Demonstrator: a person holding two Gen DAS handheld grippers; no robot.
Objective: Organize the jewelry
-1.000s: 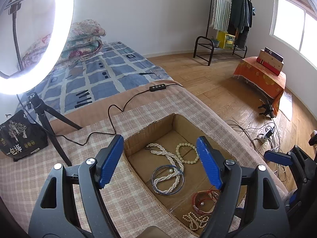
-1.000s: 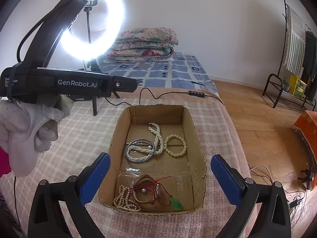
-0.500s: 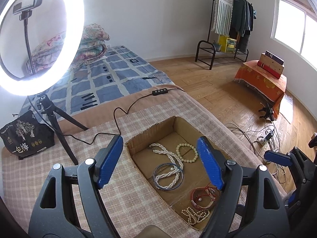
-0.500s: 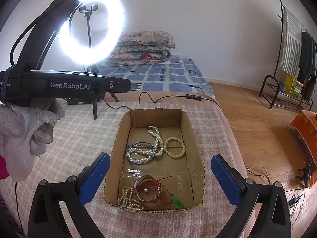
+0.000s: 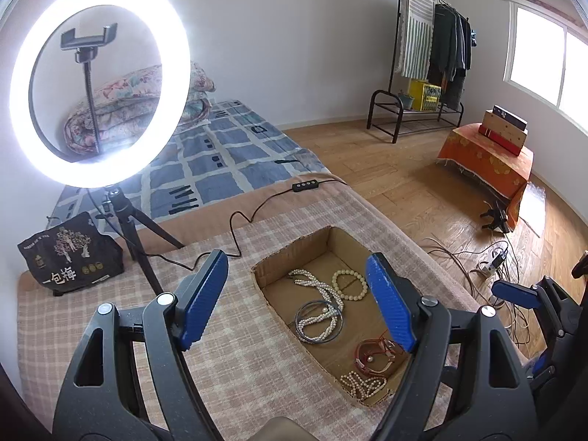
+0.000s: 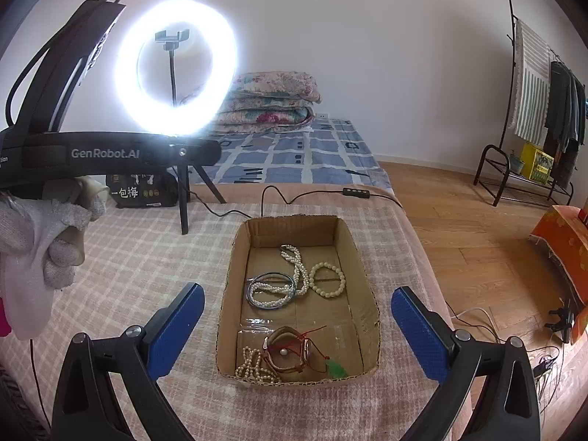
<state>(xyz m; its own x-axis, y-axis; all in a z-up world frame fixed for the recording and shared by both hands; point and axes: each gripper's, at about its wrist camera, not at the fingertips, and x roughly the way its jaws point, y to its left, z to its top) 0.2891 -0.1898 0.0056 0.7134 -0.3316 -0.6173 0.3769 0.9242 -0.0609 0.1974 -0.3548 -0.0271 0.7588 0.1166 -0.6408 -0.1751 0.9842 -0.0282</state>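
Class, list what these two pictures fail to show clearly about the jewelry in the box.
- Red cord bracelet: left view, partly behind the left tool's finger.
- Green pendant: right view only; hidden in the left view.
- Clasps and bead counts: too small in both views.
- Box near wall exterior: below the rim.

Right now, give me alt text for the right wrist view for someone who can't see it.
An open right gripper hovers over a cardboard box of jewelry on a checked cloth: pearl strands, a blue bangle, a cream bead bracelet. A lit ring light stands behind, and a gloved hand holds the left gripper's handle.
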